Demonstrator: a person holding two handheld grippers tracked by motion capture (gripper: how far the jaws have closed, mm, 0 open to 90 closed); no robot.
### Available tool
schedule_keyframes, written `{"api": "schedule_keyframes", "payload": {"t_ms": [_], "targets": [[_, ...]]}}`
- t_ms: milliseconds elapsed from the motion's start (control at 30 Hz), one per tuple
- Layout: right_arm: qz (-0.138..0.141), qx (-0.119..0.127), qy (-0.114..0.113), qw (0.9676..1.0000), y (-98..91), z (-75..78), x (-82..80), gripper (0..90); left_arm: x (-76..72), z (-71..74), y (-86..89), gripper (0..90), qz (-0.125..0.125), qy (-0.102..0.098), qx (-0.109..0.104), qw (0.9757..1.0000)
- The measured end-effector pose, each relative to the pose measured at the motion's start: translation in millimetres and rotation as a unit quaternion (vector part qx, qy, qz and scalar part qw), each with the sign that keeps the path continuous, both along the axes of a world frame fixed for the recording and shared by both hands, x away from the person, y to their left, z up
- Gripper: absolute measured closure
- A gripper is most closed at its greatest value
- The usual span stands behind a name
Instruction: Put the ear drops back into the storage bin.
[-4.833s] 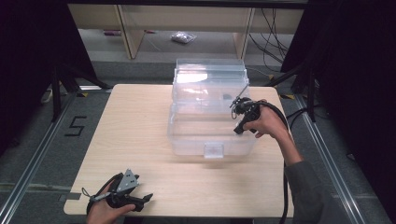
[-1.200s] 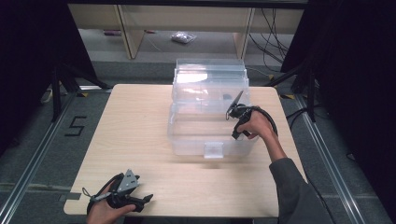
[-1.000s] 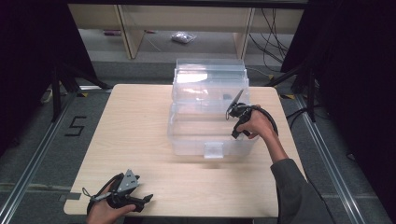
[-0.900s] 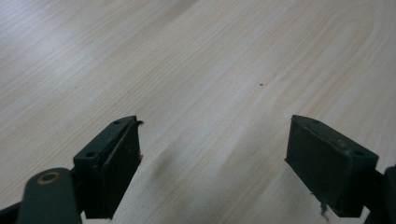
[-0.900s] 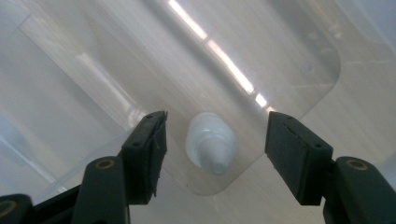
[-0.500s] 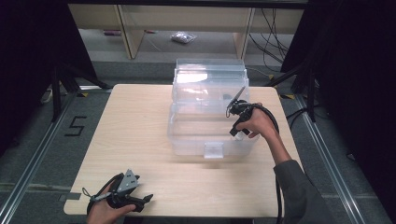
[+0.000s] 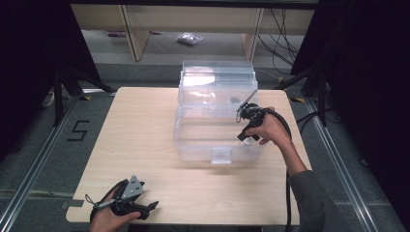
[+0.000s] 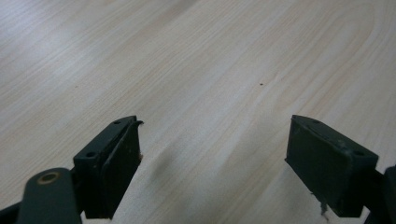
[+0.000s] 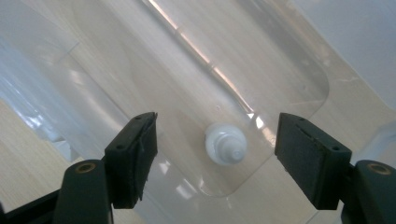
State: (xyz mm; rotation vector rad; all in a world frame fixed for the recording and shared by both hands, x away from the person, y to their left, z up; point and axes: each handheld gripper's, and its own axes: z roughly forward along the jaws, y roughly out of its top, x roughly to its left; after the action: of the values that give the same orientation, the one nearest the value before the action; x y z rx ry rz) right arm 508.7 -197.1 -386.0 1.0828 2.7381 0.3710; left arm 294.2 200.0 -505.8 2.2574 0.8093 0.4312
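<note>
Right claw (image 9: 215, 154) has just been opening, empty, over the small white bottle (image 9: 226, 143) in the clear bin (image 7: 217, 121) — bumping could topple it.

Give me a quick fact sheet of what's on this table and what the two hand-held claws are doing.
Table: light wooden table
Main object: clear plastic box, lid up at the back
Inside the box: small white bottle, seen from above on the box floor
Right gripper: over the box's right side, jaws have just been opening, wide on either side of the bottle, pads not touching it
Left gripper: low over the table's near left corner, jaws open, nothing between them
</note>
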Motion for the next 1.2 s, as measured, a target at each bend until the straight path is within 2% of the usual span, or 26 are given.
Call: {"api": "schedule_keyframes", "payload": {"t_ms": [267, 300, 400, 500, 600, 867, 900, 1033, 1200], "targets": [[0.008, 0.012, -0.012, 0.9998, 2.1, 7.5, -9.3, 28.7, -0.4, -0.4, -0.3, 17.3, 0.005, 0.002, -0.002, 1.0000], [0.007, 0.028, -0.014, 0.9995, 3.8, 10.5, -13.1, 28.6, -0.6, -0.4, -0.1, 17.3, 0.005, 0.003, -0.003, 1.0000], [0.005, 0.037, -0.016, 0.9992, 4.4, 13.0, -16.7, 28.3, -0.4, -0.2, 0.0, 17.3, 0.004, 0.002, -0.001, 1.0000], [0.013, 0.043, -0.030, 0.9985, 4.3, 15.7, -22.6, 27.6, -0.4, -0.3, -0.1, 17.3, 0.005, 0.002, 0.000, 1.0000], [0.021, 0.060, -0.036, 0.9973, 4.5, 18.6, -32.7, 26.7, -0.3, 0.1, 0.0, 17.3, 0.006, 0.001, -0.002, 1.0000], [0.027, 0.075, -0.046, 0.9958, 5.3, 24.4, -46.2, 24.8, -0.4, -0.4, -0.2, 17.3, 0.006, 0.001, -0.001, 1.0000], [0.036, 0.075, -0.057, 0.9949, 4.2, 26.3, -49.2, 24.6, -0.4, -0.3, -0.1, 17.3, 0.006, 0.001, -0.002, 1.0000], [0.030, 0.082, -0.060, 0.9944, 4.3, 28.2, -55.8, 24.3, -0.6, -0.4, -0.4, 17.3, 0.006, 0.002, -0.004, 1.0000], [0.044, 0.092, -0.068, 0.9925, 4.8, 29.5, -65.4, 23.2, -0.4, -0.3, -0.3, 17.3, 0.006, 0.001, -0.001, 1.0000]]}}
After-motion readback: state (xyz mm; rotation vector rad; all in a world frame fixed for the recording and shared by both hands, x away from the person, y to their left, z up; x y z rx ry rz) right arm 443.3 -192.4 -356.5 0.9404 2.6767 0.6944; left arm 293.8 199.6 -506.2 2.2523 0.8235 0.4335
